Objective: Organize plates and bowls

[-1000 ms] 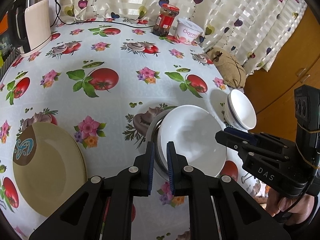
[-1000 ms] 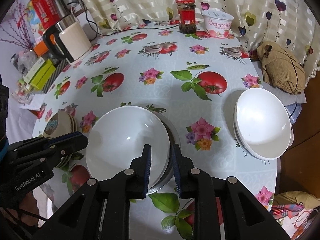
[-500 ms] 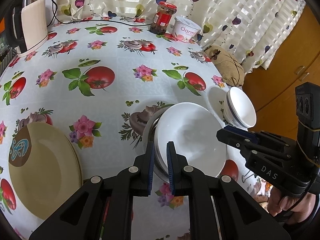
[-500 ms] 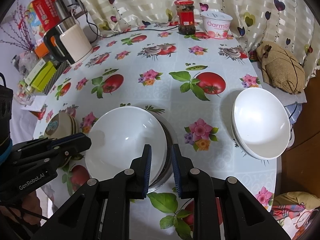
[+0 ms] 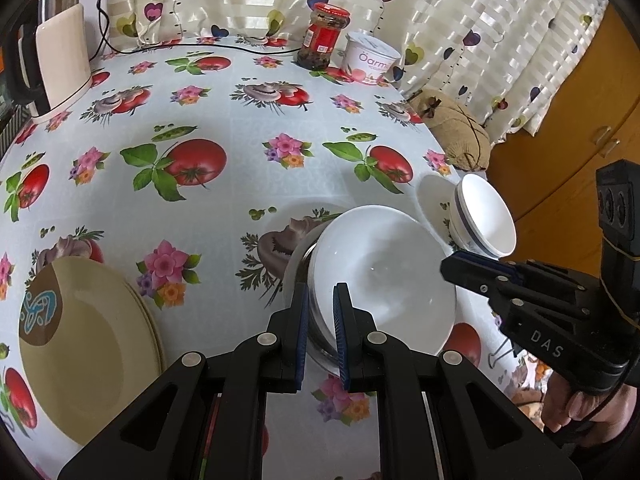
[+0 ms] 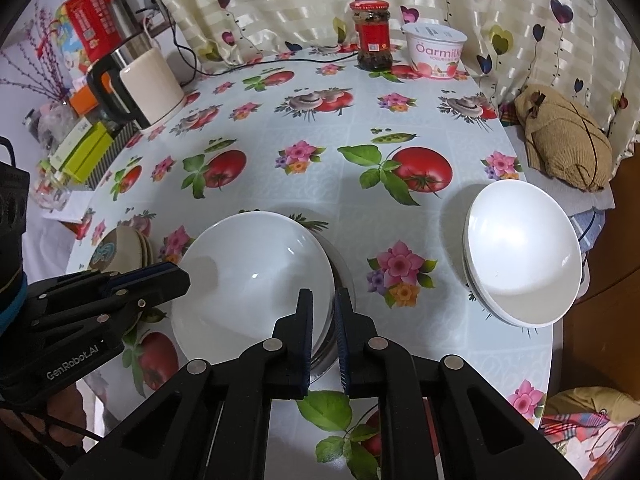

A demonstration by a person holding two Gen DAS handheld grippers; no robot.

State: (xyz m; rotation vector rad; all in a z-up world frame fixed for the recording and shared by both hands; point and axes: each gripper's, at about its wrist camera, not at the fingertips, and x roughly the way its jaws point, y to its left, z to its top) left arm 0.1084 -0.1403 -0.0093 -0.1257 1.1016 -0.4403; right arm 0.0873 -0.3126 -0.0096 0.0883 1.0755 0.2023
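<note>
I have both grippers on the white bowl (image 5: pixel 384 280) near the table's (image 5: pixel 224 216) front edge. The left gripper (image 5: pixel 321 320) is clamped on its left rim, and the right gripper (image 6: pixel 324 322) has just been closing on the right rim; its pads now pinch that rim too. That gives me a two-sided hold, so I judge the bowl is ready to lift, probably toward the stack of white bowls (image 6: pixel 524 252) to the right. The held bowl sits in a metal bowl (image 6: pixel 340 272), whose rim shows beneath it. Counting: one white bowl held, one metal bowl under it, and a right-hand stack of at least two white bowls, though I cannot tell the exact number. At the near left lies a stack of tan plates (image 5: pixel 84 336), two or three by their edges.
</note>
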